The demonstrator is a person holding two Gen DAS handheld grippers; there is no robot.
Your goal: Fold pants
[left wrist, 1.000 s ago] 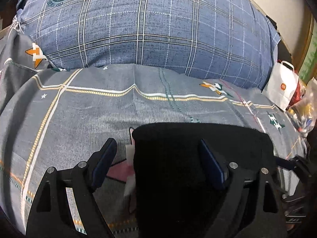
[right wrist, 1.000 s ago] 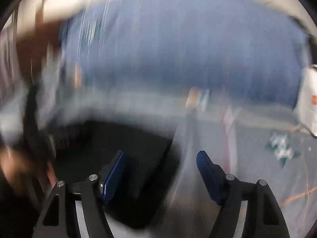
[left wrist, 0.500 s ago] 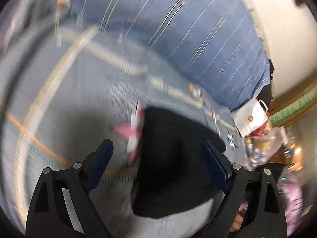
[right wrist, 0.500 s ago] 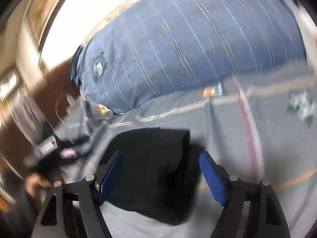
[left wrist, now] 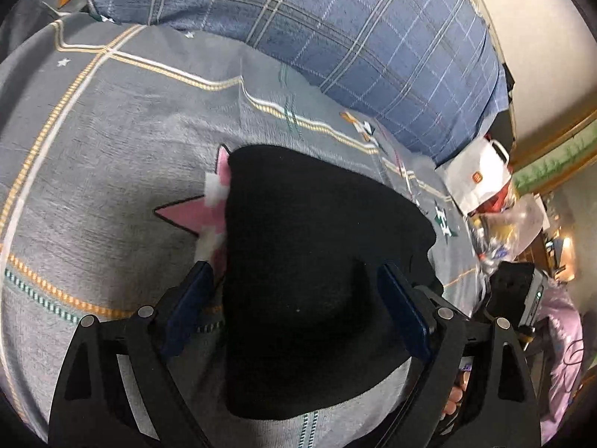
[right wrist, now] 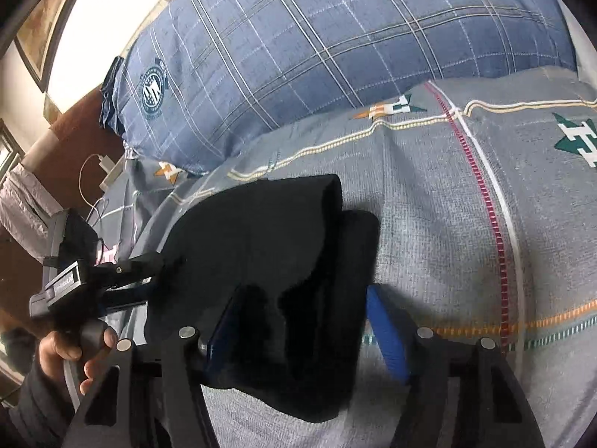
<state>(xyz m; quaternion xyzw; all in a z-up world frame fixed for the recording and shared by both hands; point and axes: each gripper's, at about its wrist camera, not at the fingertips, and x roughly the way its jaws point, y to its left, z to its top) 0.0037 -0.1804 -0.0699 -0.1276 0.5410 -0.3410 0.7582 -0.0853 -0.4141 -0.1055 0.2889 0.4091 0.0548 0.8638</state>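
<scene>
The black pants point(left wrist: 313, 268) lie folded into a compact bundle on the grey patterned bedsheet point(left wrist: 112, 142). My left gripper point(left wrist: 294, 310) is open, its blue pads spread on either side of the bundle's near part, and holds nothing. In the right wrist view the pants point(right wrist: 268, 261) show as a stacked black fold. My right gripper point(right wrist: 306, 339) is open, its fingers straddling the near edge of the bundle. The left gripper also shows in the right wrist view point(right wrist: 123, 280), held by a hand at the bundle's left side.
A large blue plaid pillow point(left wrist: 354, 37) lies along the far side of the bed; it also shows in the right wrist view point(right wrist: 317, 44). A white paper bag point(left wrist: 481, 175) and clutter stand off the bed's right edge. A charger cable point(right wrist: 97, 171) lies at the left.
Both grippers have swung and tilted around the bundle, so the views have rotated. Both stay open. The right view was blurred from motion and is now sharp.
</scene>
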